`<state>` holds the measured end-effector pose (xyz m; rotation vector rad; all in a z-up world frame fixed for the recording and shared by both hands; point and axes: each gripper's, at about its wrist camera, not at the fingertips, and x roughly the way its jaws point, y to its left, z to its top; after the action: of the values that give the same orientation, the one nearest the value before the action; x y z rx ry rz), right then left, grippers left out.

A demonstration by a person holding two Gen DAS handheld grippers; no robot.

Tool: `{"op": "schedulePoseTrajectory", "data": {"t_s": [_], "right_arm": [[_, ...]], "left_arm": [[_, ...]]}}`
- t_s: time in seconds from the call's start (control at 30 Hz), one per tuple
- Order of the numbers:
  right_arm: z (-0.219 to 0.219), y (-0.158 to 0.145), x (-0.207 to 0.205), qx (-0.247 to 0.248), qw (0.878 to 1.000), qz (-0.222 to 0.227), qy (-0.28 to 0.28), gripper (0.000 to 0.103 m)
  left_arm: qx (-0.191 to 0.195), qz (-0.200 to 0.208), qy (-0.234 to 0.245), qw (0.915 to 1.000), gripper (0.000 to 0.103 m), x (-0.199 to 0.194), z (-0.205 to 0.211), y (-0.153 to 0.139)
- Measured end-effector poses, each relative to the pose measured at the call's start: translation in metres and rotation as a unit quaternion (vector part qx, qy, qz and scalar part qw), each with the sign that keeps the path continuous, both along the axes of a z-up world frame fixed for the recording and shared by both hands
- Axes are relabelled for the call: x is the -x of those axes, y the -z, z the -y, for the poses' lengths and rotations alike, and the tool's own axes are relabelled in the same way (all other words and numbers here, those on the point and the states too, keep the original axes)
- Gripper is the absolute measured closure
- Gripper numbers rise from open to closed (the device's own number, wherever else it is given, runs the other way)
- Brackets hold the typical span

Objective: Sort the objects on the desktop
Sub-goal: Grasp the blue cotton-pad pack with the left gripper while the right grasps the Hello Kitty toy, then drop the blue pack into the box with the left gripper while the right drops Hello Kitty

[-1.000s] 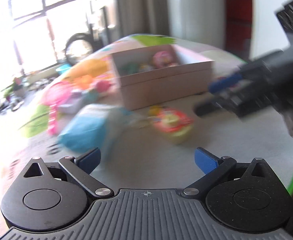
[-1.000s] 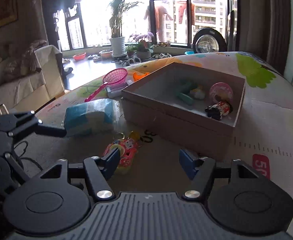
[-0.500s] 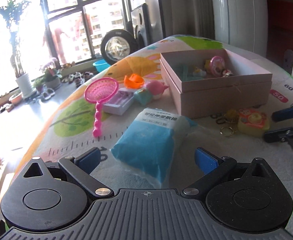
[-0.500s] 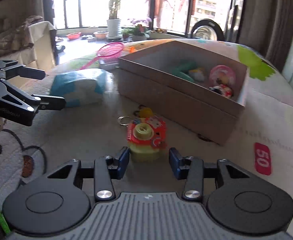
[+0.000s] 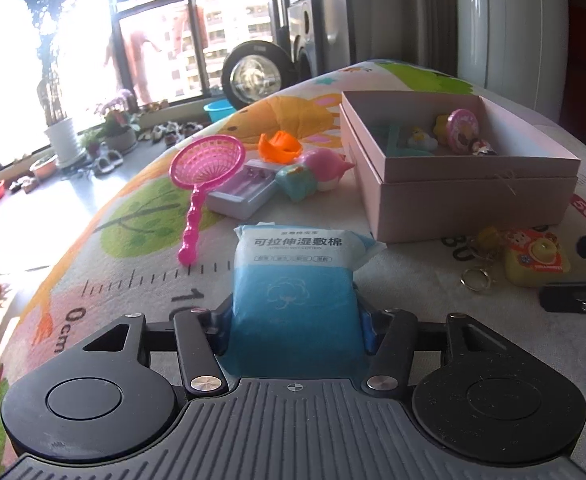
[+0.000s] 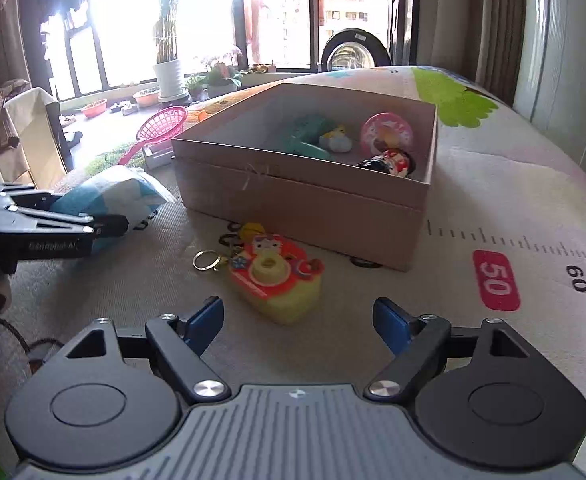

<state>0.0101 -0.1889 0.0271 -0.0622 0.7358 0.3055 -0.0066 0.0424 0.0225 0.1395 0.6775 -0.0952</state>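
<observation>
the step in hand looks like lifting the blue wipes pack (image 5: 293, 280) off the patterned mat (image 5: 133, 240) that covers the counter and carrying it to wherever it is sorted, most likely the pink box (image 5: 473, 196) in the upper right of the left wrist view. to do it well, the grip should stay firm but not crushing, since the pack is soft and bulges between the pads; a straight lift before any sideways travel would keep its loose upper end from dragging over the mat or catching the box wall, and the pack should clear the rim before it is let go. the left hand-held gripper (image 5: 295, 326) has just been closing, and its blue pads now press on both sides of the pack's lower end at bottom centre of its frame, so it has hold of it. the right hand-held gripper (image 6: 297, 318) has just been opening; its jaws stand wide apart and hold nothing, with the yellow and red toy camera keychain (image 6: 277, 280) lying on the mat just ahead of them, a little left of centre, not touched by either pad. that toy sits in front of the box's near wall, while the box already holds several small toys.
</observation>
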Motion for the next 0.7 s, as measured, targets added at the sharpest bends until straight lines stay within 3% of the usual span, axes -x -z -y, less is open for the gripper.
{"op": "schedulePoseTrajectory", "data": {"t_s": [0.13,0.23,0.33,0.43,0.6,0.7], "right_arm": [[-0.019,0.004,-0.011,0.024,1.000,0.015,0.003,0.024],[-0.021,0.005,-0.017,0.029,1.000,0.010,0.002,0.044],[-0.019,0.004,-0.014,0.026,1.000,0.006,-0.002,0.045],[-0.015,0.001,-0.002,0.025,0.999,-0.001,-0.024,0.045],[0.000,-0.011,0.027,0.034,0.998,0.000,-0.059,0.045],[0.016,-0.032,0.042,0.030,0.997,0.027,-0.060,0.045]], "left_arm": [[0.020,-0.022,0.039,0.9988,0.041,0.033,0.002,-0.003],[0.021,-0.024,0.056,0.9979,0.023,0.048,0.006,-0.006],[0.011,-0.013,0.046,0.9988,0.018,0.044,0.011,-0.008],[0.005,-0.013,0.030,0.9995,0.020,0.029,0.014,-0.005],[-0.004,-0.016,0.025,0.9996,0.041,0.026,0.016,-0.001],[-0.009,-0.007,0.028,0.9995,0.044,0.037,0.017,-0.009]]}}
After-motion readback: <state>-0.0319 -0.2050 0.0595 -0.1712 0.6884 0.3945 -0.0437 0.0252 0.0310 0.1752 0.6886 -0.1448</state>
